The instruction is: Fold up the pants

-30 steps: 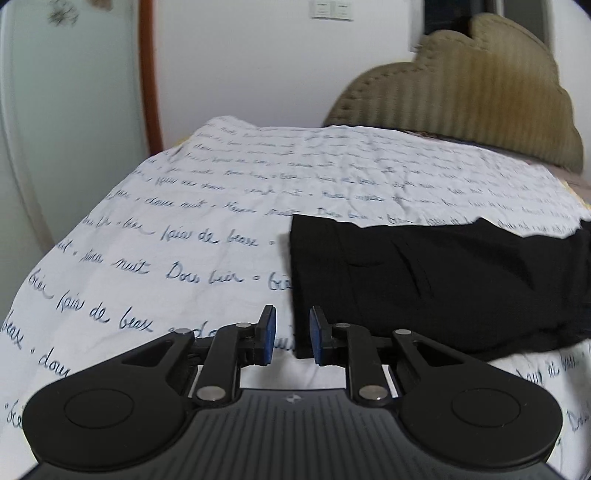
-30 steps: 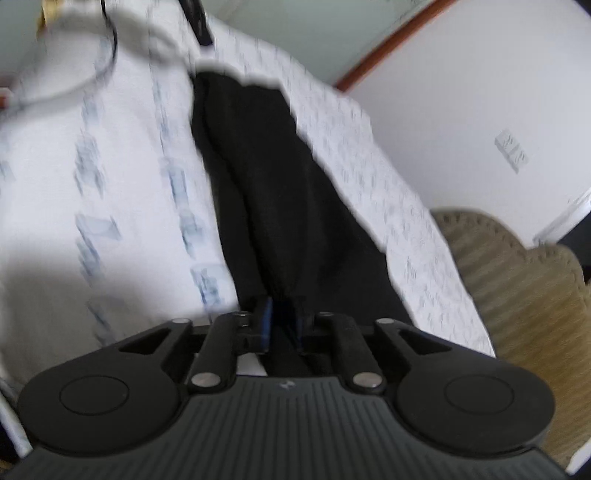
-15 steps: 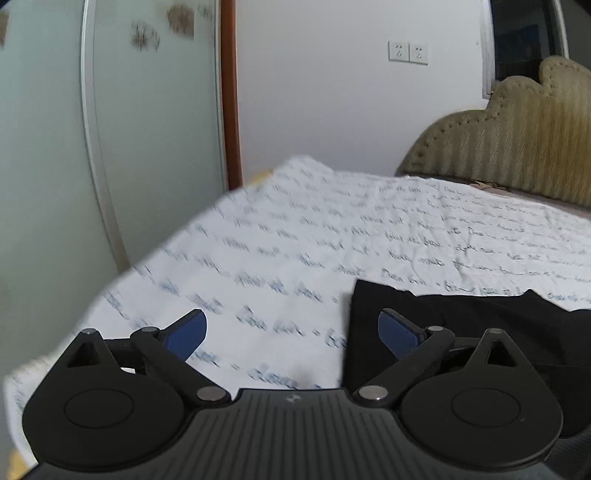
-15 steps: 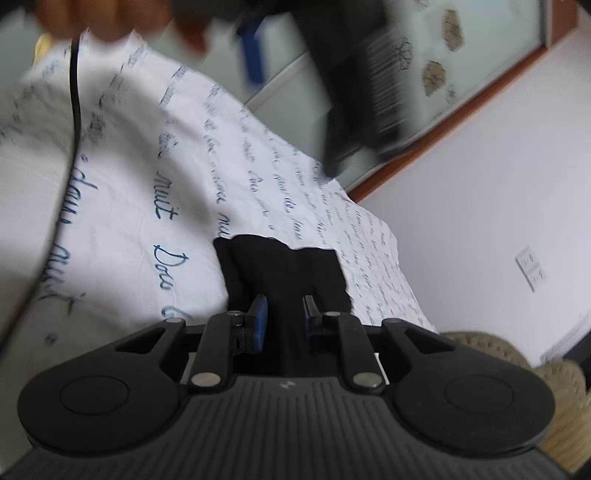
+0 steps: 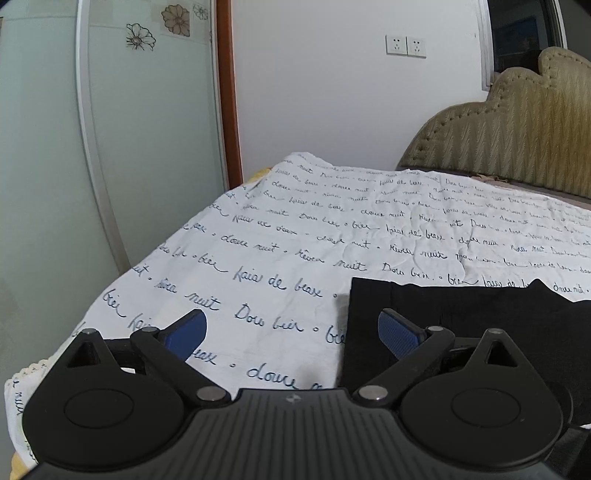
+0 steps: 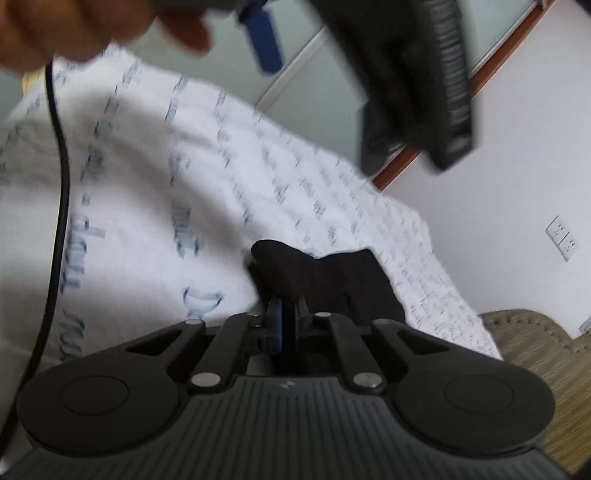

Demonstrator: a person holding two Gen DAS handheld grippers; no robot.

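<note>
The black pants (image 5: 461, 317) lie folded on the white bed sheet (image 5: 295, 236) printed with blue script. My left gripper (image 5: 291, 334) is open wide and empty, held above the sheet beside the pants' left edge. In the right wrist view my right gripper (image 6: 287, 323) is shut on a fold of the black pants (image 6: 325, 277) and holds it lifted off the sheet (image 6: 147, 221). The left gripper shows blurred at the top of that view (image 6: 413, 74), with the hand (image 6: 74, 26) that holds it.
A tan padded headboard (image 5: 517, 140) stands at the bed's far right. A glass sliding door (image 5: 110, 147) with a brown frame is on the left, beyond the bed's edge. A black cable (image 6: 61, 184) hangs over the sheet in the right wrist view.
My left gripper has opened wide and lifted up off the pants. My right gripper, shut on the pants, has carried its fold along them toward the other end, so less black cloth lies ahead.
</note>
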